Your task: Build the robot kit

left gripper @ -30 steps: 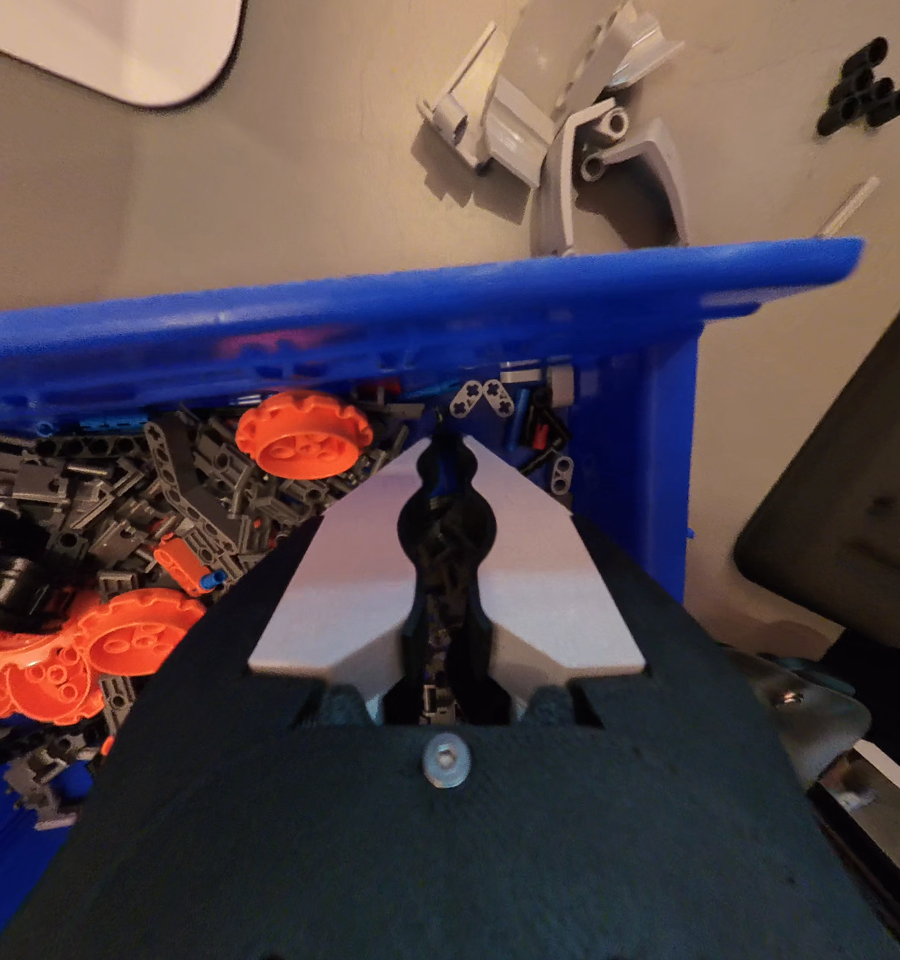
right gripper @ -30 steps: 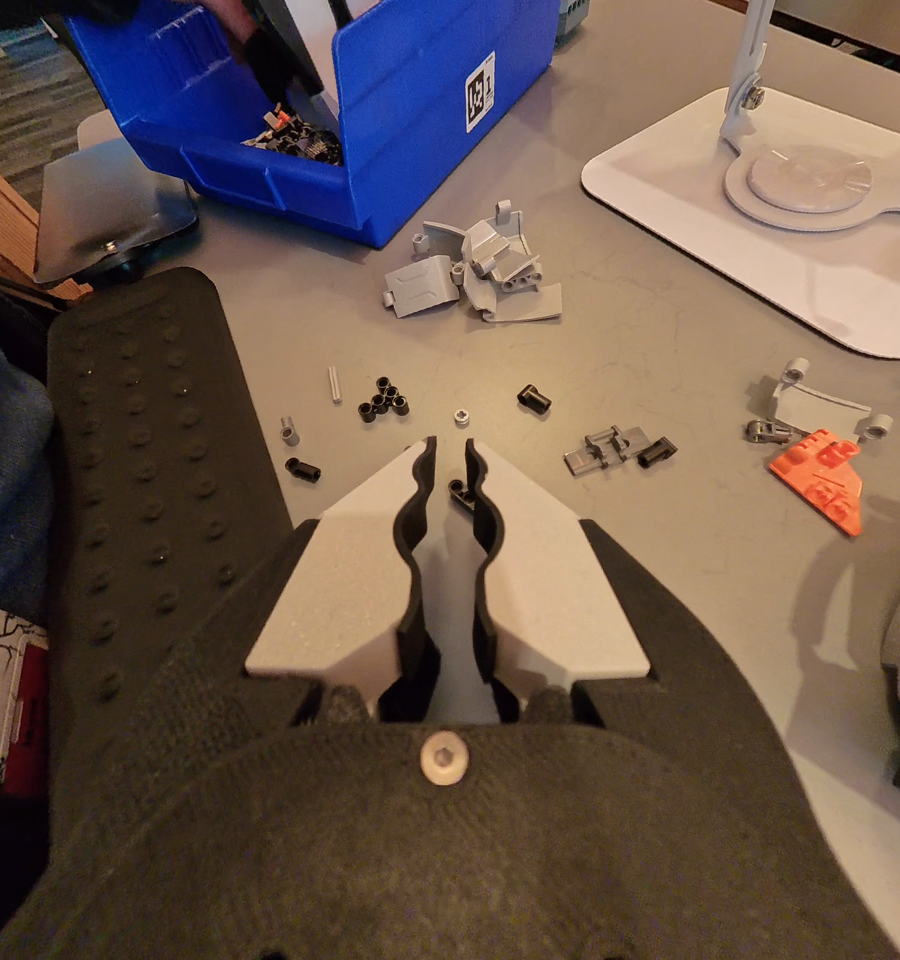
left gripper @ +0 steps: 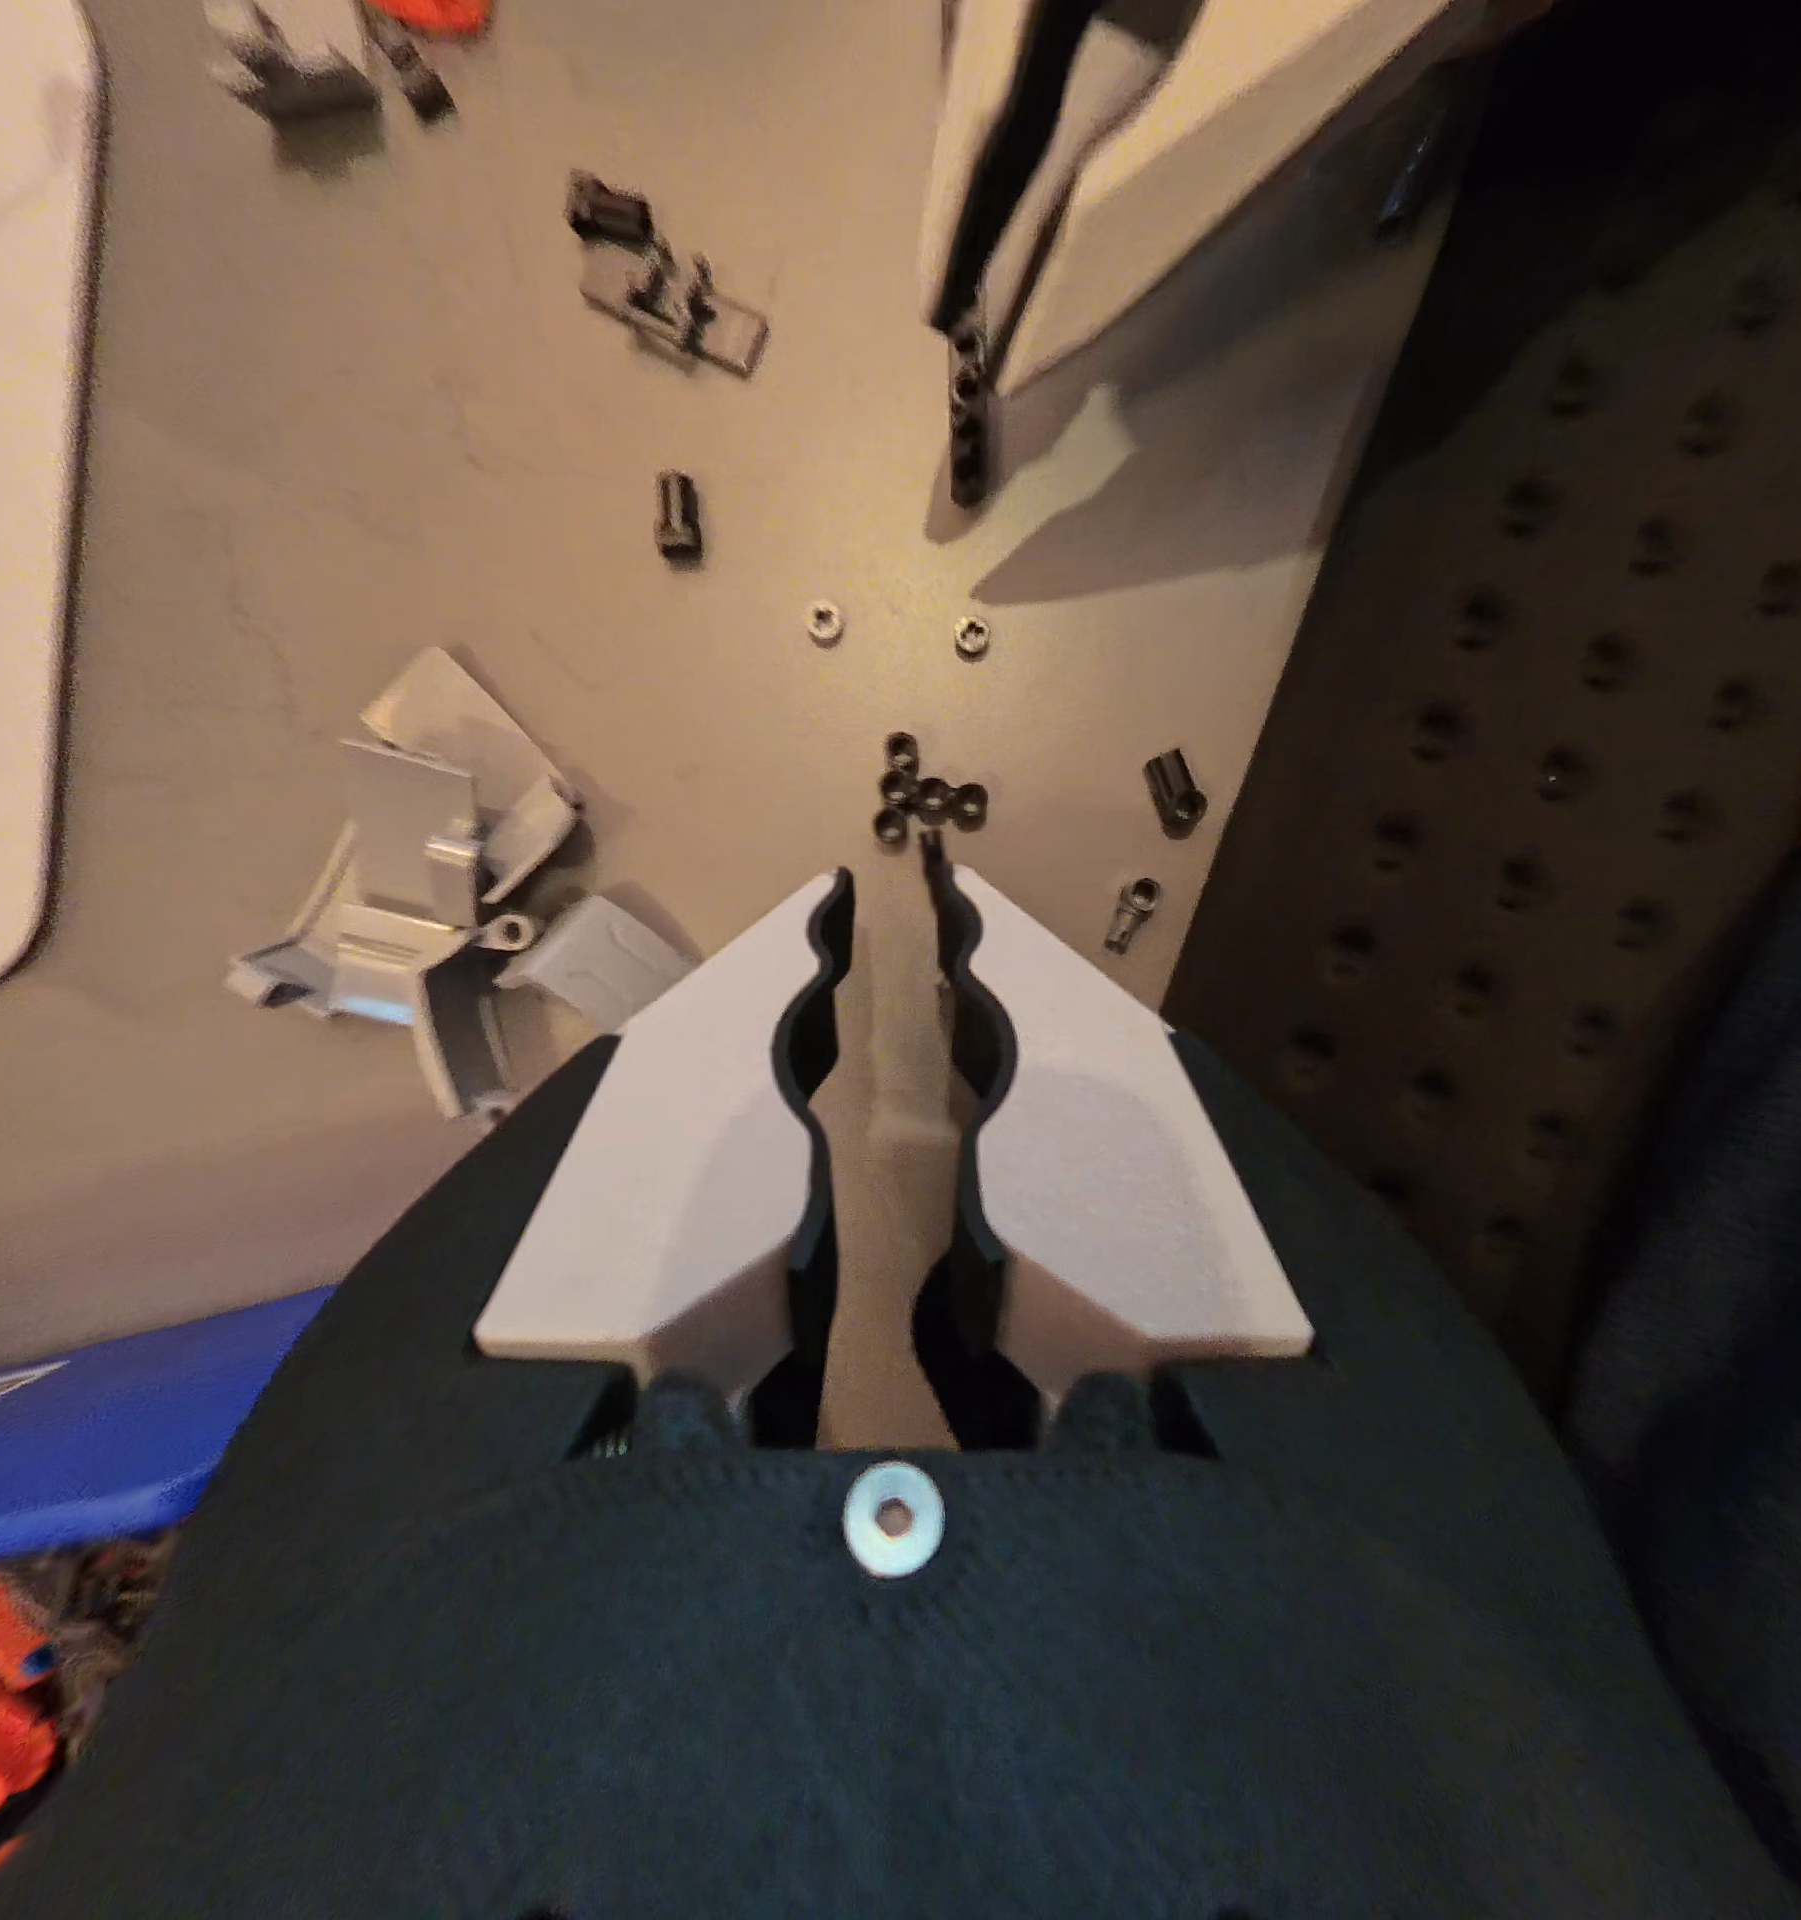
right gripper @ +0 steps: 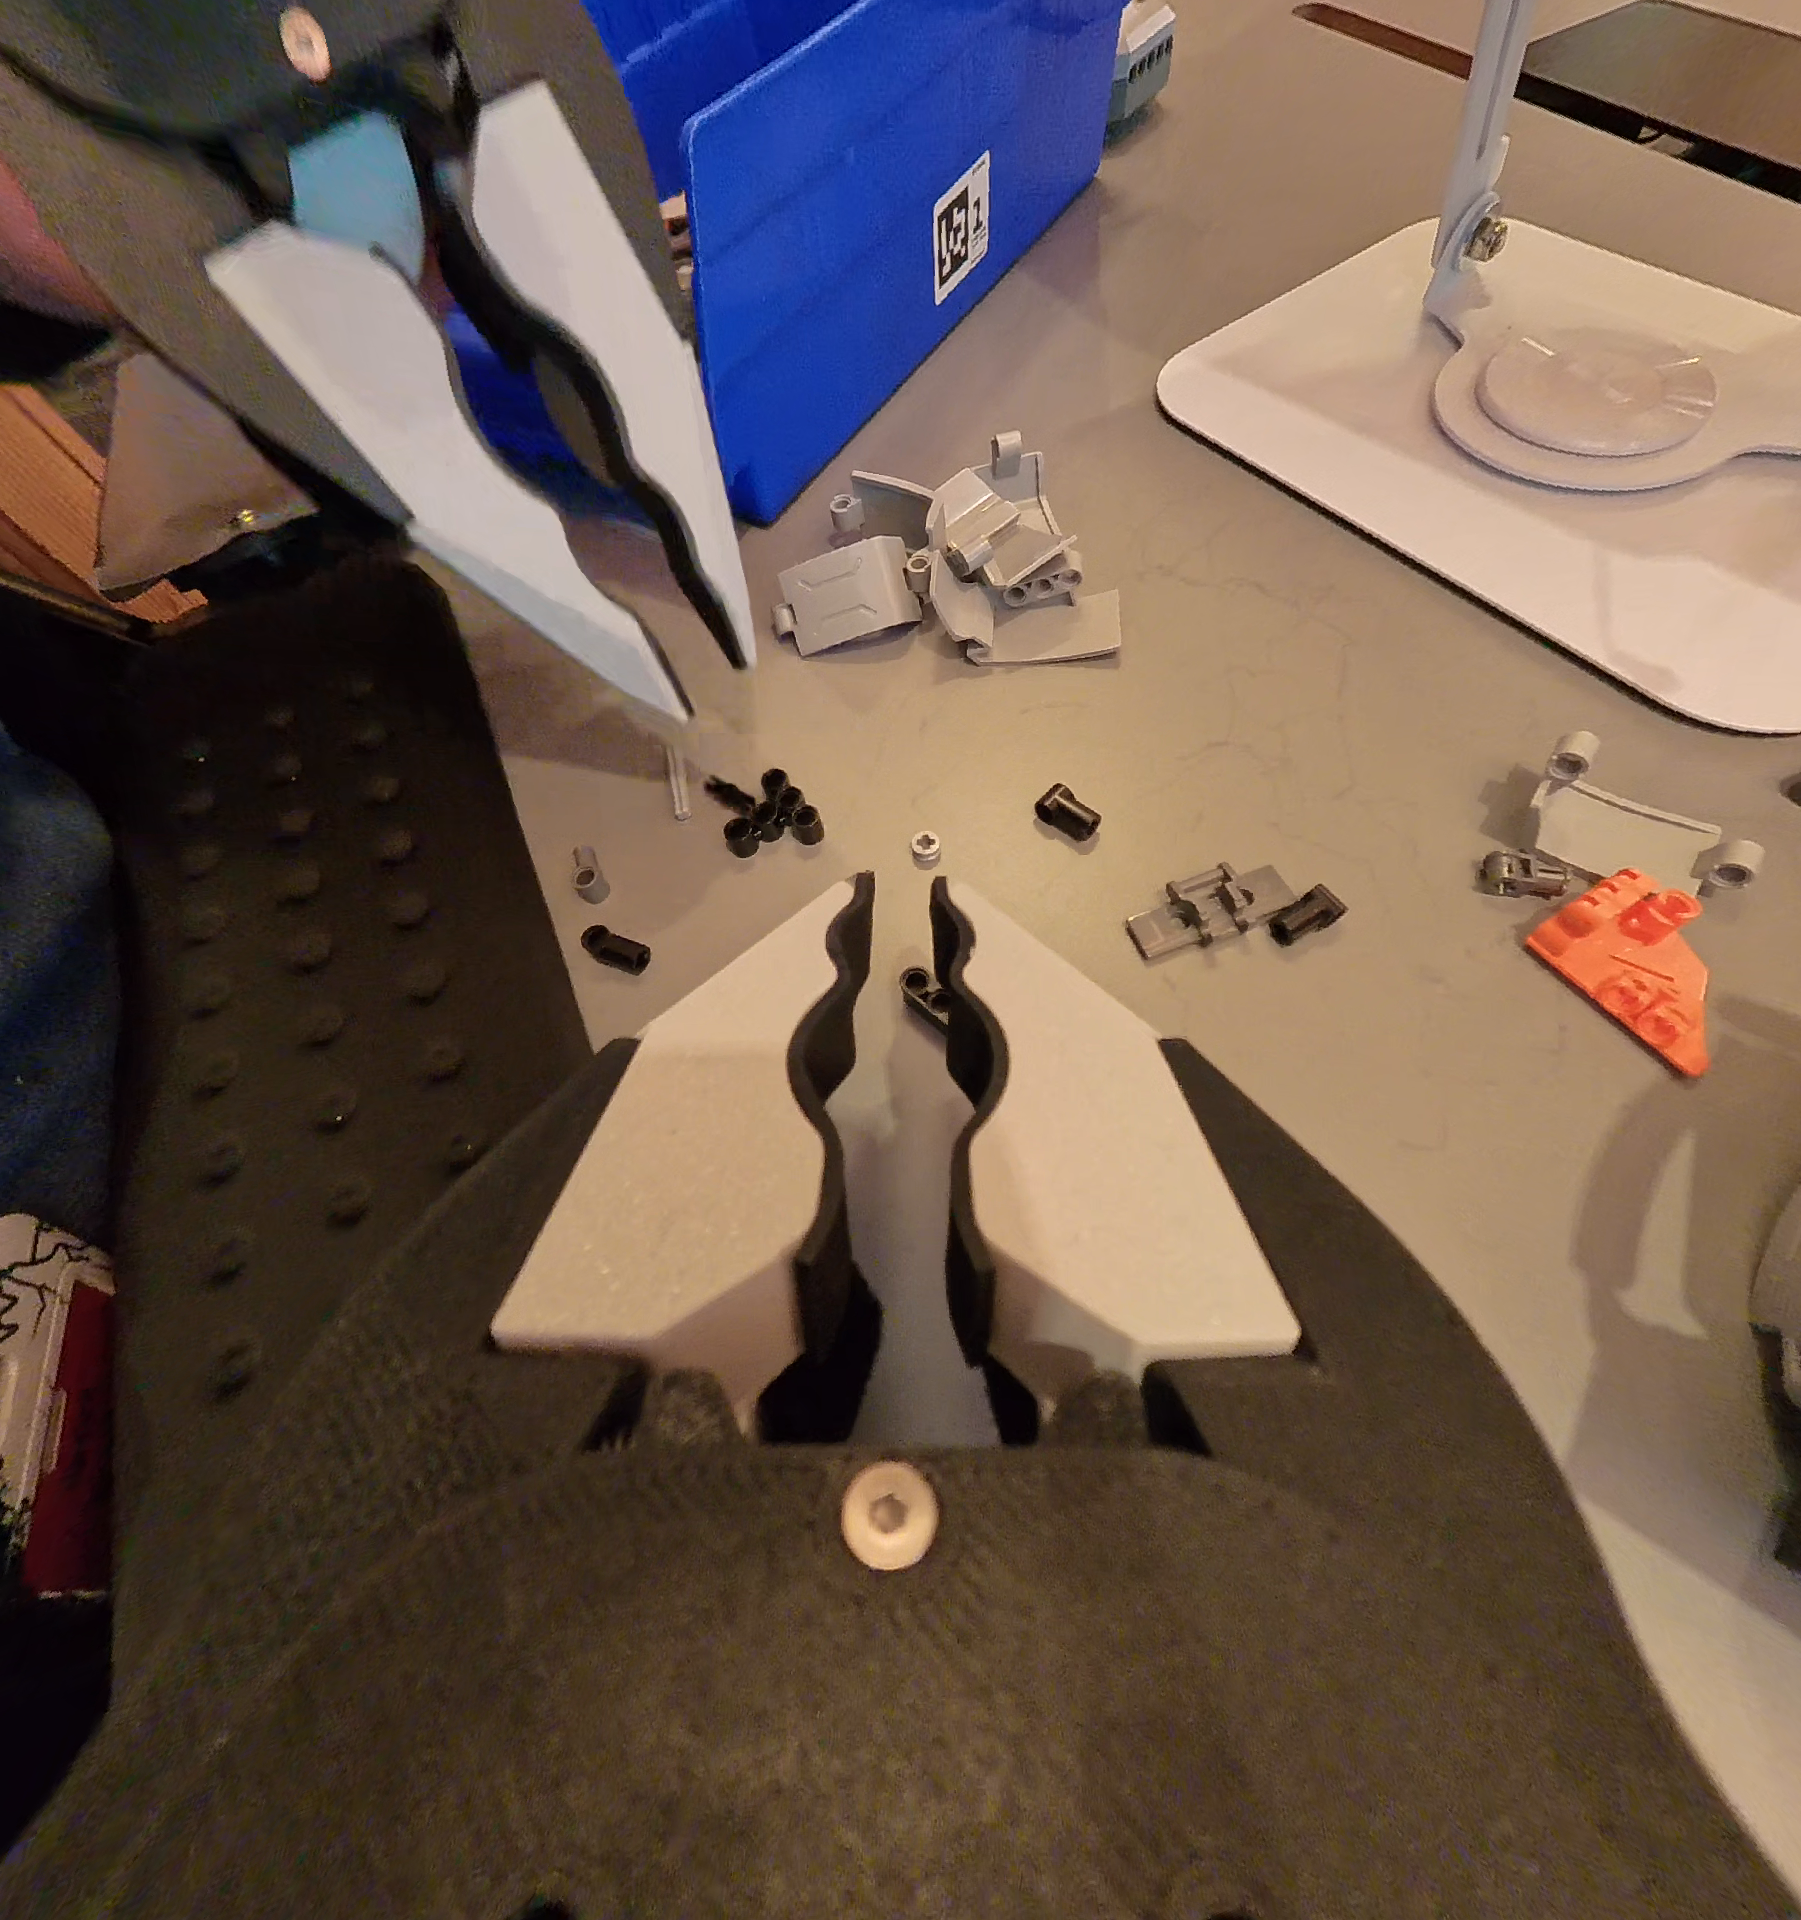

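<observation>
Two tools over a grey tabletop (right gripper: 1239,727) strewn with small plastic building parts, and both stand with jaws apart, gripping nothing. Left tool (left gripper: 891,883) hovers low, tips just short of a knot of black bushes (left gripper: 927,800) at its twelve o'clock. A thin black pin (left gripper: 929,850) lies by its right tip; touching or not, the blur won't let me say. Grey panels (left gripper: 439,914) sit heaped at its nine o'clock, and a corner of the blue bin (left gripper: 96,1434) shows at eight.

Over to the right tool (right gripper: 901,883): a short black beam (right gripper: 925,992) lies on the tabletop inside the gap, hard by the right-hand pad, with clear space on its other side. A grey ring (right gripper: 925,845) rests just past the tips at twelve and a black connector (right gripper: 1067,810) at one. The white stand base (right gripper: 1395,520) is at two, and the orange panel (right gripper: 1623,966) sits well off at three. The dimpled black mat (right gripper: 283,935) runs along nine.

That beam looks, to my eye, light, rigid and slick: hard moulded plastic, unlikely to crush but apt to skid or flip on the smooth surface. Its long flat sides look the best purchase, pinched across the narrow width near the middle, so it cannot pivot.
</observation>
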Demonstrator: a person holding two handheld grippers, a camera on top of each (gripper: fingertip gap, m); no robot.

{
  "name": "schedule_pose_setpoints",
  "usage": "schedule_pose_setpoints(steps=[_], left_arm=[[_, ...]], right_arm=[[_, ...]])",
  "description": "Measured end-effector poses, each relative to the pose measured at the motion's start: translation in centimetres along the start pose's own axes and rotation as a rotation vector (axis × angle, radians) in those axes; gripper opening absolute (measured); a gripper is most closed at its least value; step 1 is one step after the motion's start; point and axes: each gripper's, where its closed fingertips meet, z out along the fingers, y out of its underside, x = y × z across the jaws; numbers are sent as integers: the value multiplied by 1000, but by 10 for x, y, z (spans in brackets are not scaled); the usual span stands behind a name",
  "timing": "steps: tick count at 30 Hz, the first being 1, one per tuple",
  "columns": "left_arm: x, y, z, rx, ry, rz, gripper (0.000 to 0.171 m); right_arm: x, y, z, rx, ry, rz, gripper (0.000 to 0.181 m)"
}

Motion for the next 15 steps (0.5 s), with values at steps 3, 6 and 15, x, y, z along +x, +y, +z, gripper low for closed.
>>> schedule_pose_setpoints(steps=[3,6,15], left_arm=[[1,-10,-29,64,137,18,14],[-20,-10,-87,153,226,50,2],[-82,91,-71,-58,171,91,6]], right_arm=[[0,0,0,1,-2,1,8],[0,-1,-1,10,-1,2,8],[0,-3,-3,25,-2,2,8]])
